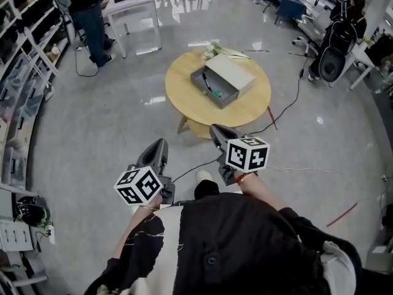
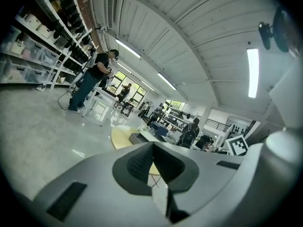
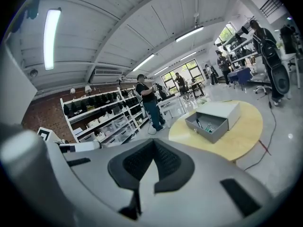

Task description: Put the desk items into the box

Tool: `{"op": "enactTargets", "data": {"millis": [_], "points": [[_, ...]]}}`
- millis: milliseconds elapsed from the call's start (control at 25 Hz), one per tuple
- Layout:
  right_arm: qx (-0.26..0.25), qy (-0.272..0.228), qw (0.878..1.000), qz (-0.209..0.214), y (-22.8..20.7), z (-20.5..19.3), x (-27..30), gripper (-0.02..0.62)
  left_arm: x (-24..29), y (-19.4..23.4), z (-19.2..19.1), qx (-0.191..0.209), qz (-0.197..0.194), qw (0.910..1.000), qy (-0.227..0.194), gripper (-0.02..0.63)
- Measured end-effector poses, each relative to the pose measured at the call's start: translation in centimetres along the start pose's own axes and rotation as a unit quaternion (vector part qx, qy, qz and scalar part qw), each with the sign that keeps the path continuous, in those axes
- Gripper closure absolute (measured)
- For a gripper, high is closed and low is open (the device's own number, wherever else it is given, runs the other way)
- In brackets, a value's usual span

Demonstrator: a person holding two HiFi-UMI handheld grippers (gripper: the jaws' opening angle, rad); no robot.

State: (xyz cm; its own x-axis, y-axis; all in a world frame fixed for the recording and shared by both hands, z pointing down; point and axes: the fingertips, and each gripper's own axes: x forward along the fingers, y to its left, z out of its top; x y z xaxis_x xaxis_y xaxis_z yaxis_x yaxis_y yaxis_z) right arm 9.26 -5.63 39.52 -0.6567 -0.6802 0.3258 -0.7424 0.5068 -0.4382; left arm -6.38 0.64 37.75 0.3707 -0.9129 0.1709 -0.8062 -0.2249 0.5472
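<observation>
A grey box (image 1: pixel 222 79) with its drawer pulled open lies on the round wooden table (image 1: pixel 184 97); small pens lie inside the drawer (image 3: pixel 209 125). Both grippers hang well short of the table, over the floor. My left gripper (image 1: pixel 155 153) has its jaws together with nothing between them. My right gripper (image 1: pixel 217 134) is likewise shut and empty, nearer the table's front edge. The left gripper view shows the table (image 2: pixel 122 135) far ahead past the closed jaws.
A small bunch of flowers (image 1: pixel 215 49) lies at the table's far edge. Cables (image 1: pixel 288 112) run across the floor right of the table. A person (image 1: pixel 89 14) stands by a white desk at the back left; shelving (image 1: pixel 24 48) lines the left wall. A seated person (image 1: pixel 344 32) is at right.
</observation>
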Motion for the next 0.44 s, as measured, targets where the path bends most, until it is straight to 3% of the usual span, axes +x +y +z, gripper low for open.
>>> {"op": "enactTargets", "data": {"millis": [440], "points": [[0.003,0.001,1.000,-0.007,-0.51,-0.62,-0.74,0.591,-0.18,-0.54,-0.55,0.002,-0.005,1.0000,0.003,0.597]]}}
